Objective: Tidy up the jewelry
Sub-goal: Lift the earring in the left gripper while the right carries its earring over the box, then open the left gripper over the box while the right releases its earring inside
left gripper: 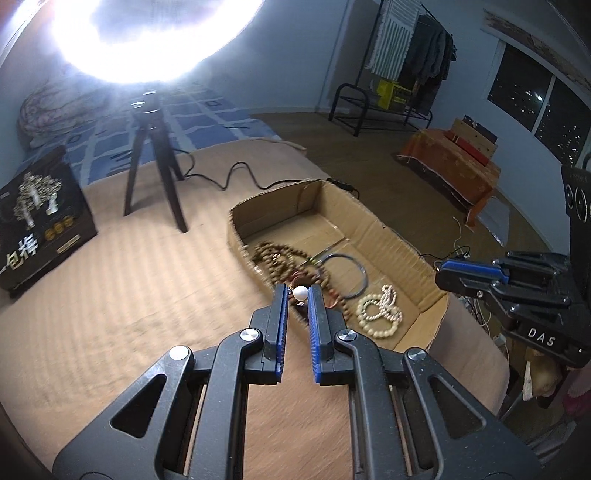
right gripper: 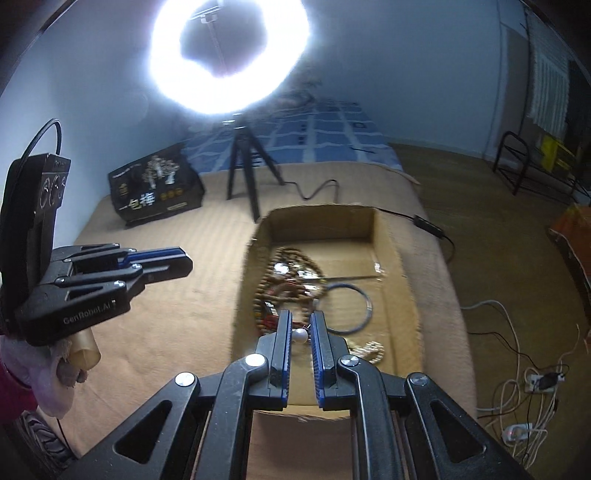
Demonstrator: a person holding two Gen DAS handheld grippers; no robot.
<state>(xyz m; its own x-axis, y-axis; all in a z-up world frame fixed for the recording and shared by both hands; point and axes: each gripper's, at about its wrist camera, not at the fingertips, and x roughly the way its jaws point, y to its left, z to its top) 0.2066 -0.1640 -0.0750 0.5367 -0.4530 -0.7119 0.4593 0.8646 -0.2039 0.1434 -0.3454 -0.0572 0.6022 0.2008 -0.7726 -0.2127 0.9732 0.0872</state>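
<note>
Bed, tan blanket, ring light behind. I hold one pearl earring per tongs: left tongs clamped on pearl, right tongs likewise. Cardboard box just ahead-right of left tongs; right tongs over its near end.

Your glaring white ring light is running off the left wrist view's top edge. Your brown wooden bead strands are smearing into blur, and your black gripper fingers are covering part of them.
</note>
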